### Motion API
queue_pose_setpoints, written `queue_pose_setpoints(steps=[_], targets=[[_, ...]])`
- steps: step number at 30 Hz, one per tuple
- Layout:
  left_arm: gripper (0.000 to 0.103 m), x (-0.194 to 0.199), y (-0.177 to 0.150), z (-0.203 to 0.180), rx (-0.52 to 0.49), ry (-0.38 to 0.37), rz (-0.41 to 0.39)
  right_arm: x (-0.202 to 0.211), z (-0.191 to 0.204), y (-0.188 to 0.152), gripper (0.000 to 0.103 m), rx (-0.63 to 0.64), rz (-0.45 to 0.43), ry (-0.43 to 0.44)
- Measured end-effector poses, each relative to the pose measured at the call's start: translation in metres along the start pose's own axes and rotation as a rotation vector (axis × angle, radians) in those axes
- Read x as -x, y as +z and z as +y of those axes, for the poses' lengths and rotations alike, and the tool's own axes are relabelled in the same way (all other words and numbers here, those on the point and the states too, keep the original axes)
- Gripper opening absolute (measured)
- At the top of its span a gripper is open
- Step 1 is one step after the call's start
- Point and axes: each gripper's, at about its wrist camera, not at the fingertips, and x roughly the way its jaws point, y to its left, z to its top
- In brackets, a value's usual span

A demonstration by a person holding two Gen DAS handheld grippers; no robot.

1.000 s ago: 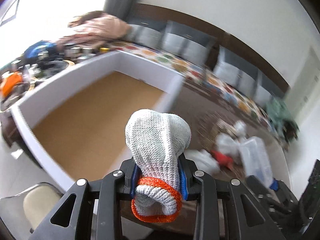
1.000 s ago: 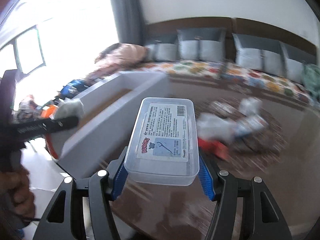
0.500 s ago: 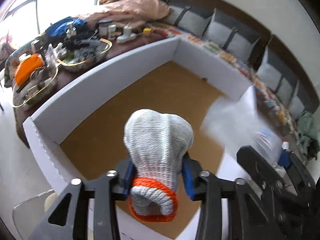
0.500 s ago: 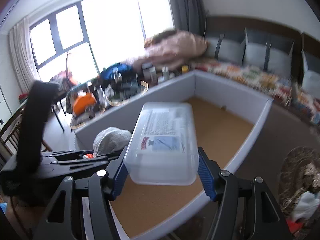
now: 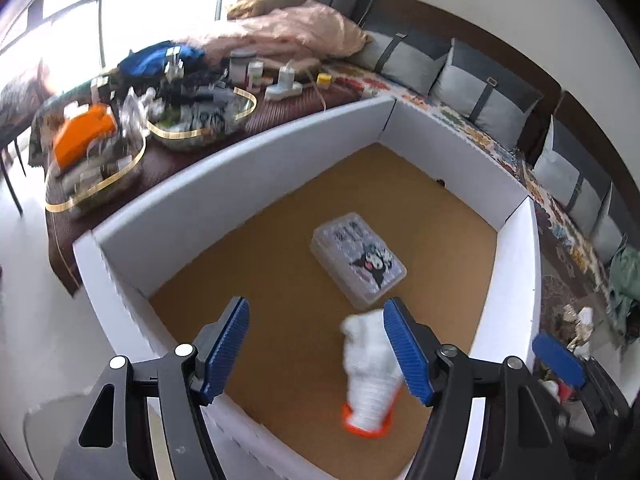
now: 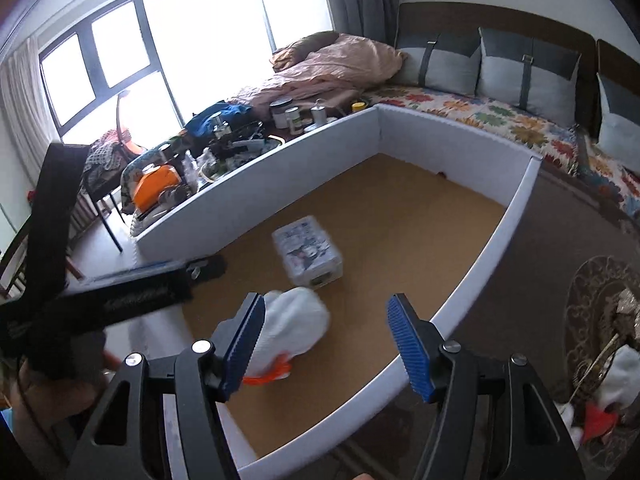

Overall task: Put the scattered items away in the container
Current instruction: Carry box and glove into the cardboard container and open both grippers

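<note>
A white-walled box (image 5: 240,184) with a brown floor lies below both grippers; it also shows in the right wrist view (image 6: 496,240). A clear plastic case (image 5: 358,258) lies on its floor, also in the right wrist view (image 6: 308,254). A white knit glove with an orange cuff (image 5: 370,372) is blurred just below the grippers, over the box floor, also in the right wrist view (image 6: 290,330). My left gripper (image 5: 316,354) is open and empty over the box. My right gripper (image 6: 326,346) is open and empty over the box's near wall.
A cluttered table with trays, jars and an orange item (image 5: 86,136) stands beyond the box's left wall. A sofa with grey cushions (image 6: 504,68) runs behind. Loose items (image 6: 600,396) lie on the patterned mat right of the box.
Both grippers opened. The plastic case dropped from my right gripper onto the box floor. The glove left my left gripper and is falling or landing in the box.
</note>
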Motion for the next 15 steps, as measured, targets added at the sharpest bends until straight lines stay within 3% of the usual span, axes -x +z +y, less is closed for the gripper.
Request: queue_pose_setpoints(steps=[4, 10, 15], targets=[[0.069, -0.004, 0.002, -0.016, -0.088, -0.053, -0.052, 0.016, -0.006, -0.017, 0.065, -0.04, -0.02, -0.017], [0.069, -0.023, 0.0, -0.052, -0.301, 0.027, -0.03, 0.051, -0.024, -0.048, 0.065, -0.107, -0.036, -0.029], [0.069, -0.018, -0.008, -0.06, -0.358, 0.097, -0.04, 0.076, -0.048, -0.077, 0.065, -0.177, -0.034, -0.036]])
